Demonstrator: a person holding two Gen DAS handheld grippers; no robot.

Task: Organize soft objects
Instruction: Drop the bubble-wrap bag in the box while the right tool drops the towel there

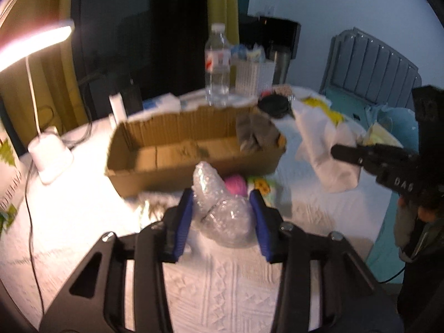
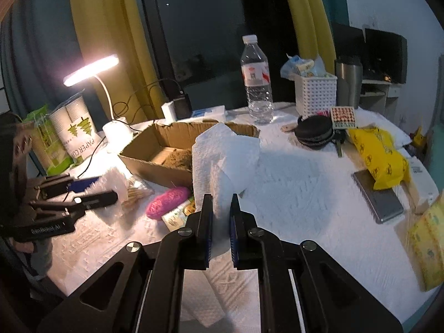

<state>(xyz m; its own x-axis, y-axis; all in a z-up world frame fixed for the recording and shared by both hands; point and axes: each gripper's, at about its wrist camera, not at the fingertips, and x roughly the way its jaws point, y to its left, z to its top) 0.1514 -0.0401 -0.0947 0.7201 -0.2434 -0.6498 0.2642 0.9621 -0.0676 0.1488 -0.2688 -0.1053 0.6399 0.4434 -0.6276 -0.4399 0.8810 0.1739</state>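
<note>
Bubble wrap (image 1: 222, 211) is bunched into a lump right between the left gripper's (image 1: 222, 219) blue fingers (image 1: 184, 222), which sit either side of it, spread fairly wide; whether they actually squeeze it is hard to call since that view is blurry. It sits on the near part of the white-clothed worktop (image 1: 222, 283), just in front of the cardboard box (image 1: 155, 161). A grey cloth (image 1: 255, 133) hangs over the far right corner of that box.

Over on the right, the right gripper (image 2: 221, 222) has its fingers clenched on a white paper towel (image 2: 224, 155) that stands up tall between them, just right of the box. A pink fuzzy thing (image 2: 166, 202) and a printed packet (image 2: 180, 213) lie on the worktop next to the box's near side. Far back there's a water bottle (image 2: 256, 83), a white basket (image 2: 315, 94) and a lit desk lamp (image 2: 91, 69) on the left.
</note>
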